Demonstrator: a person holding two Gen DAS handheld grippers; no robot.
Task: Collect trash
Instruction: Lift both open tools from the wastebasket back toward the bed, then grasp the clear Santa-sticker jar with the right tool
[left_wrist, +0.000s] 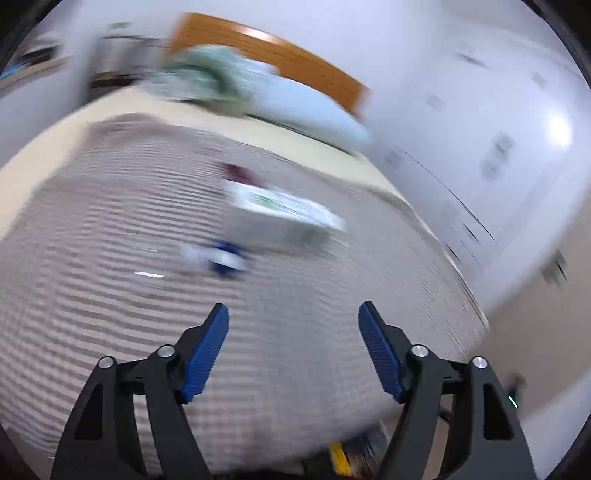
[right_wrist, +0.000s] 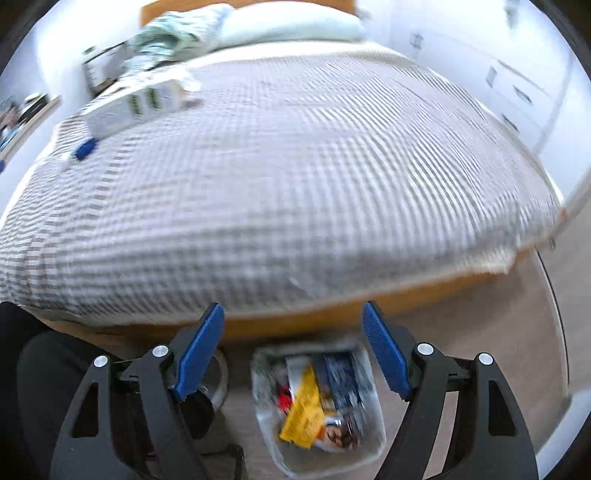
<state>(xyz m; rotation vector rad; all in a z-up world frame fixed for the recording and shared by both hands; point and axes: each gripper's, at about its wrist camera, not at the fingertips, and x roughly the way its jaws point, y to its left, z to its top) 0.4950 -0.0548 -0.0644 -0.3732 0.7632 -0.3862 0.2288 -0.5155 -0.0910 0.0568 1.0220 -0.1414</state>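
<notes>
A white box with green print (left_wrist: 284, 216) (right_wrist: 129, 105) lies on the checked bedspread, and a small blue and white wrapper (left_wrist: 221, 258) (right_wrist: 84, 147) lies just in front of it. My left gripper (left_wrist: 293, 314) hovers open above the bedspread, short of the wrapper, with nothing between its fingers. My right gripper (right_wrist: 293, 314) is open and empty over the bed's foot edge. Below it on the floor stands a clear trash bin (right_wrist: 375, 402) holding a yellow packet, a dark blue packet and other wrappers. The left wrist view is heavily blurred.
The bed (right_wrist: 314, 166) fills most of both views, with pillows (right_wrist: 288, 22) and a crumpled green cloth (right_wrist: 166, 37) at the wooden headboard. White drawers (right_wrist: 524, 92) stand to the right. A person's dark-clothed leg (right_wrist: 33, 387) is at lower left, next to a glass jar (right_wrist: 218, 376).
</notes>
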